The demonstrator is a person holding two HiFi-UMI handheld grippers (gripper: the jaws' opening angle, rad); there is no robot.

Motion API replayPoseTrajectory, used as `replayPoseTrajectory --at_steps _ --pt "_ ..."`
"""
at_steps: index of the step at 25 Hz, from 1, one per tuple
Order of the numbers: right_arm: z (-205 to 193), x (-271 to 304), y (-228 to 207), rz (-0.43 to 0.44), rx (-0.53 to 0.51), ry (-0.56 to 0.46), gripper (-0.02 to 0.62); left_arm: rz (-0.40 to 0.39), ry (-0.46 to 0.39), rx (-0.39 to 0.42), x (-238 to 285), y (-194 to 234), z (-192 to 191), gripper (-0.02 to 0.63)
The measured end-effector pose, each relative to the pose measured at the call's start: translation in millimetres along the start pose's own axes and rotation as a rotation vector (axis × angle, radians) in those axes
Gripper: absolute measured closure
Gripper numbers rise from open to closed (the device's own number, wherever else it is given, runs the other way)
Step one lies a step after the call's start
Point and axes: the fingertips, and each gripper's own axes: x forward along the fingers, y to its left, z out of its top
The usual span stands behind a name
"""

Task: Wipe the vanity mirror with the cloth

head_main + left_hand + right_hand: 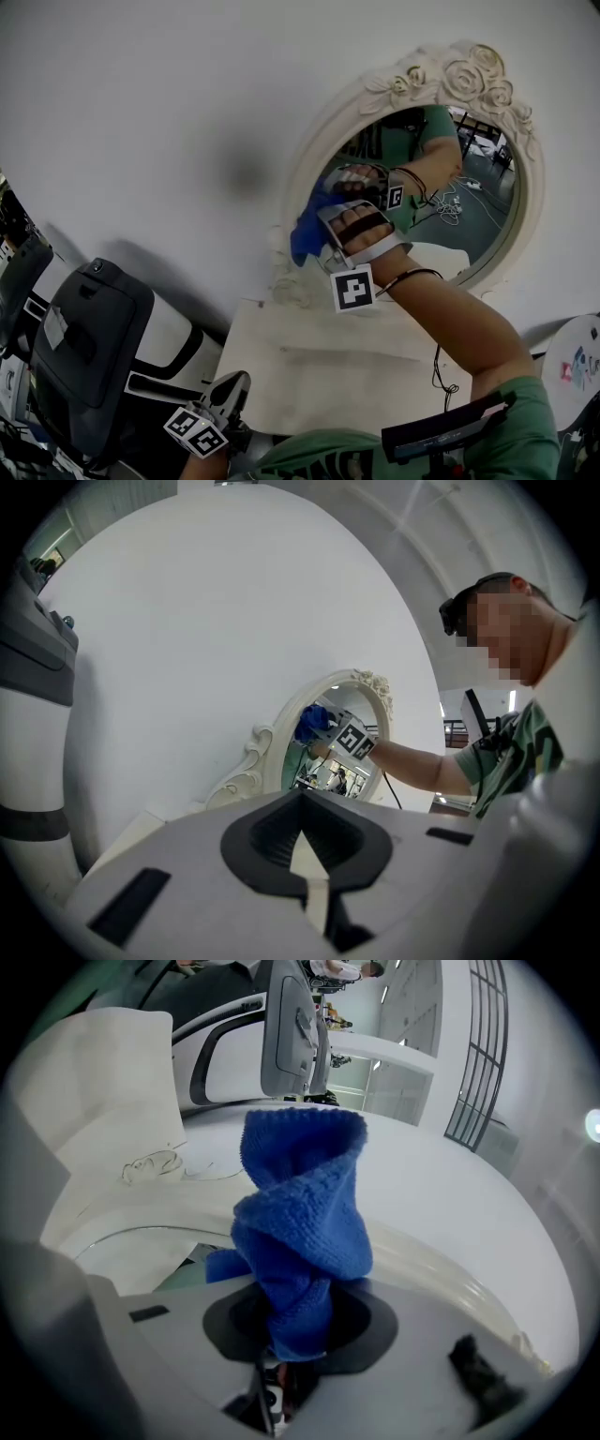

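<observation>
An oval vanity mirror [473, 220] in an ornate cream frame [314, 155] leans against the white wall. My right gripper [325, 228] is shut on a bunched blue cloth [304, 235] and holds it against the mirror's left edge, where glass meets frame. The right gripper view shows the cloth [300, 1213] rising out of the jaws of that gripper [292, 1349] and lying on the curved frame [450, 1269]. My left gripper [234, 389] hangs low at the bottom left, away from the mirror, shut with nothing in it. From the left gripper [305, 860] the mirror frame [272, 752] and cloth [311, 722] show at a distance.
A cream surface [309, 356] lies below the mirror. A black and white machine [94, 347] stands at the left. A round white object [577, 361] sits at the right edge. The person's forearm [459, 319] reaches across to the mirror, and the glass reflects the hand and gripper.
</observation>
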Motion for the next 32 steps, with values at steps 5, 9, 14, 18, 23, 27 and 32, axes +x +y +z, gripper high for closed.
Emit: replayPoseTrajectory --at_steps 5,9,14,18,23,27,32 --pt "-37 -28 18 0.02 0.016 0.017 0.505 -0.047 0.018 0.006 19 -10 -2 0.6" --pt "-97 -65 32 0.012 0.006 0.088 0.505 -0.105 0.047 0.007 45 -26 -8 0.6" --pt "-183 -123 57 0.032 -0.01 0.214 0.505 -0.197 0.087 0.018 83 -56 -17 0.6" --pt "-249 -169 77 0.056 -0.015 0.332 0.505 -0.247 0.113 0.021 102 -75 -26 0.6" --pt "-311 -210 94 0.087 -0.006 0.465 0.505 -0.275 0.13 0.023 117 -88 -33 0.6" --pt "-327 -222 99 0.096 0.041 0.508 0.505 -0.277 0.139 0.024 118 -91 -33 0.6" --pt "-326 -221 99 0.125 0.056 0.557 0.505 -0.248 0.124 0.021 108 -82 -30 0.6"
